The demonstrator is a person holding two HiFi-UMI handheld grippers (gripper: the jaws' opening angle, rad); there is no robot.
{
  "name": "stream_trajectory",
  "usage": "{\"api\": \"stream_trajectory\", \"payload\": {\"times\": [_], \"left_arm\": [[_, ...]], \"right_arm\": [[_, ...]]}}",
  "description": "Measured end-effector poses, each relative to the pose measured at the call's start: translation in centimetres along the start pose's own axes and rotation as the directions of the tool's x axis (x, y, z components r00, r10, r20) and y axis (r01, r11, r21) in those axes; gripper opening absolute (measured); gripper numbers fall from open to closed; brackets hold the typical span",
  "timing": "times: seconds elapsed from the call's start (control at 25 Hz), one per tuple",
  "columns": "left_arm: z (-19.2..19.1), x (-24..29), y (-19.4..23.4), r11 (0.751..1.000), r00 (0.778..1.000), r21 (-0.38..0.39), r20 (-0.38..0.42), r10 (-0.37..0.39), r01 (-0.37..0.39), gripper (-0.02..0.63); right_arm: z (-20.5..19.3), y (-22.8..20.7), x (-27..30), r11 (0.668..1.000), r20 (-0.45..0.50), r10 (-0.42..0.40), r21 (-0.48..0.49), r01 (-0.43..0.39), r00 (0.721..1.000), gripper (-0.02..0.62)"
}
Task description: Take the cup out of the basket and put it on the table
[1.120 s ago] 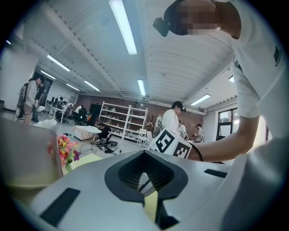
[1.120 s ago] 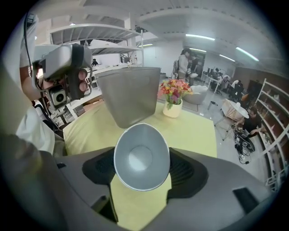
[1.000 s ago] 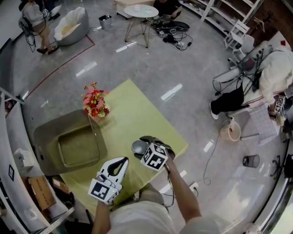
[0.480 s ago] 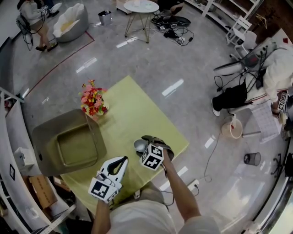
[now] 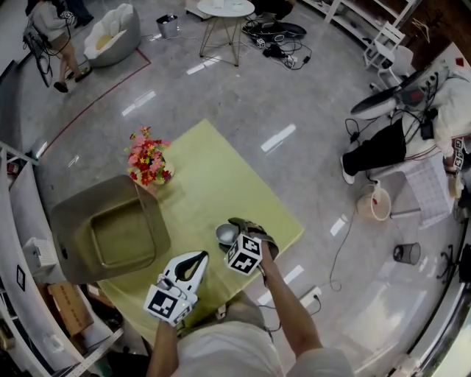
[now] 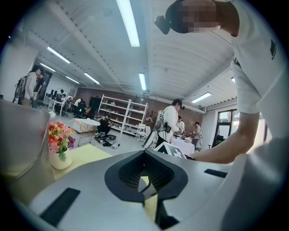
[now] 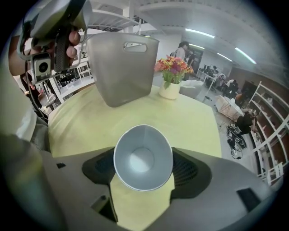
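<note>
A grey metal cup [image 5: 225,234] sits upright between the pads of my right gripper [image 5: 231,233], which is shut on its sides. In the right gripper view I look down into the cup [image 7: 143,158], held in my right gripper [image 7: 143,168] low over the yellow-green table [image 7: 194,122]. Whether its base touches the top I cannot tell. The grey basket [image 5: 73,221] stands at the table's left end, apart from the cup. My left gripper [image 5: 197,258] hovers near the front edge, its tips together and holding nothing.
A white vase of flowers [image 5: 149,163] stands by the basket's far corner. The table's right edge [image 5: 294,234] runs close to the cup. On the floor are a bucket [image 5: 372,206], a seated person [image 5: 412,140] and a small round table [image 5: 227,9].
My right gripper has sunk toward the table with the cup still in it. The left gripper, basket and vase have stayed put.
</note>
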State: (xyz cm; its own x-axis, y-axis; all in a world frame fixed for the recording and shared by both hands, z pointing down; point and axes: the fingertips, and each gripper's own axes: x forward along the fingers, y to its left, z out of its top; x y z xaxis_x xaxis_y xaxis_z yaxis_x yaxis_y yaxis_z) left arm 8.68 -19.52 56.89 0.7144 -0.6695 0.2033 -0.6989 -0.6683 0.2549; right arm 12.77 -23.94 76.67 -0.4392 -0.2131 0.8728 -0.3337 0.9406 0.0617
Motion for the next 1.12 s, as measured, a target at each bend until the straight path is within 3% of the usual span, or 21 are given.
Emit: {"api": "stream_trajectory", "payload": {"times": [0.76,0.96,1.08,1.12], "left_arm": [[0.1,-0.5,0.1,1.0,1.0,0.005,-0.002,0.013,-0.013,0.009],[1.1,-0.9,0.2,1.0,1.0,0.011,0.015,0.021,-0.021,0.009],[1.4,-1.2,0.2,0.999,0.999,0.02,0.023,0.028,-0.028,0.009],[1.7,-1.3,0.2,0.999,0.999,0.023,0.028,0.029,-0.03,0.009]], "right_arm": [[-0.6,-0.1,-1.8,0.999,0.06,-0.041,0.031,0.039,0.997,0.41],[0.3,-0.5,-6.7,0.979,0.192,-0.085,0.197,0.046,0.978,0.408],[2.0,-0.4,-10.2,0.961,0.312,-0.111,0.275,0.022,0.944,0.394],[2.7,-0.5,-11.4,0.956,0.35,-0.124,0.292,0.018,0.929,0.358]]}}
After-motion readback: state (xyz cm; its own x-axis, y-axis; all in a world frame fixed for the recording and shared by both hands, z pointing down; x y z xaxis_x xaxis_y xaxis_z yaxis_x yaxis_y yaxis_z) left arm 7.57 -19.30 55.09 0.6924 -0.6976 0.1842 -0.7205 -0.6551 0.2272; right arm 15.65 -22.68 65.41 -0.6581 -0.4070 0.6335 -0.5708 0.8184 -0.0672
